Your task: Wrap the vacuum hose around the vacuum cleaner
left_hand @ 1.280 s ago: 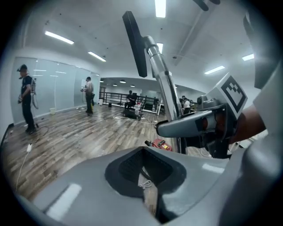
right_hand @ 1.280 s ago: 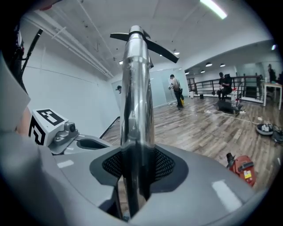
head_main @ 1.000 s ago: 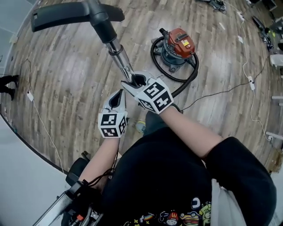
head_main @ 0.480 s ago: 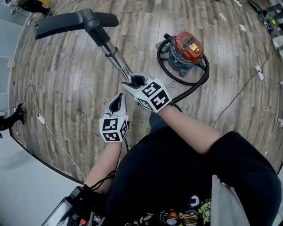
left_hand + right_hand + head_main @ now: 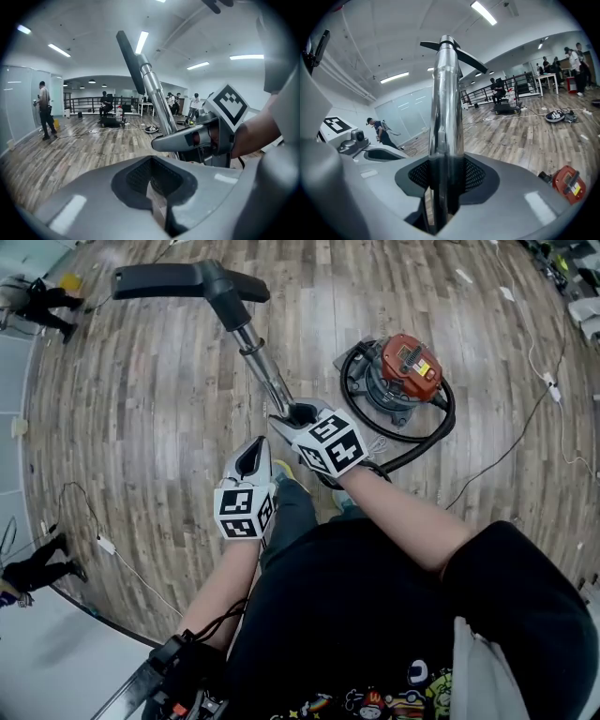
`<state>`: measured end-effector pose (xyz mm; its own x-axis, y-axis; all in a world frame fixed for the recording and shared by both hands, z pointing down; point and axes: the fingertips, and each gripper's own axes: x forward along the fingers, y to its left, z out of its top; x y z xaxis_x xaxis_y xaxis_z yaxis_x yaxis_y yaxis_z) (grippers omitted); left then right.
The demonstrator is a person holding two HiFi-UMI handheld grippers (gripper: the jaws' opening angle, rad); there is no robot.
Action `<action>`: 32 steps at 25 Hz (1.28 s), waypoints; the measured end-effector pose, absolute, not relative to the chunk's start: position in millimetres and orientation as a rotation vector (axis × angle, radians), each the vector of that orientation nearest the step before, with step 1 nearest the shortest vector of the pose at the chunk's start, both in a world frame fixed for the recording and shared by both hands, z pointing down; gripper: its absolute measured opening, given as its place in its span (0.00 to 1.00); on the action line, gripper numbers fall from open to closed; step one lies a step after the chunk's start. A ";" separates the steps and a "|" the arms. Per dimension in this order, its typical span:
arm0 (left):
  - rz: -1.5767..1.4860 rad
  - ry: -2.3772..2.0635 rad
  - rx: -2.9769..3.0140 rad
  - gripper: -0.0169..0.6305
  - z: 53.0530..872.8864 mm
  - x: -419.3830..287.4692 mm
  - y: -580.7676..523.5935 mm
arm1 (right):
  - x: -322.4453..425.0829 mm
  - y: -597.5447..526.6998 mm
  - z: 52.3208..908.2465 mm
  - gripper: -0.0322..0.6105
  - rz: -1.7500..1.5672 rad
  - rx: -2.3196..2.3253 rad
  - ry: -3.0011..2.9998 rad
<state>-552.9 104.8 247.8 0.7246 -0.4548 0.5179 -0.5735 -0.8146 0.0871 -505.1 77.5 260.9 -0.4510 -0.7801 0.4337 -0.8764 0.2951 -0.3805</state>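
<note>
A red canister vacuum cleaner (image 5: 403, 367) stands on the wood floor, with its black hose (image 5: 442, 423) looped round its base and running back under my right arm. My right gripper (image 5: 300, 415) is shut on the metal wand (image 5: 265, 367), which rises between its jaws (image 5: 446, 117) up to the black floor head (image 5: 183, 279). The vacuum cleaner (image 5: 568, 183) shows low at the right of the right gripper view. My left gripper (image 5: 253, 457) hangs just left of the wand (image 5: 154, 98), shut with nothing in it and apart from the wand.
A thin white cable (image 5: 525, 418) runs across the floor right of the vacuum, and another cable (image 5: 94, 540) lies at the left. People stand at the left edge (image 5: 42, 296) and lower left (image 5: 37, 563). My own shoe (image 5: 283, 469) is under the grippers.
Both grippers and the wand have swung round the vacuum together. The hose loop now lies tighter round the canister. The right gripper's hold on the wand is unchanged.
</note>
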 end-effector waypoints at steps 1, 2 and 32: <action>0.716 -0.774 2.706 0.03 248.3 -550.1 86.9 | -503.2 62.2 264.4 0.30 0.885 1.579 -2.370; 0.722 -0.730 2.726 0.03 248.3 -547.7 67.9 | -502.0 45.4 267.2 0.30 0.902 1.612 -2.353; 1.008 0.338 2.913 0.03 338.4 -246.7 -279.7 | -204.7 -283.9 405.1 0.30 1.111 2.332 -1.714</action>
<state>-246.7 -279.7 338.4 0.7651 0.2175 0.6061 0.1913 -0.9755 0.1086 -204.7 -283.9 405.1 0.1323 -0.8166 0.5618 -0.8462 -0.3882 -0.3650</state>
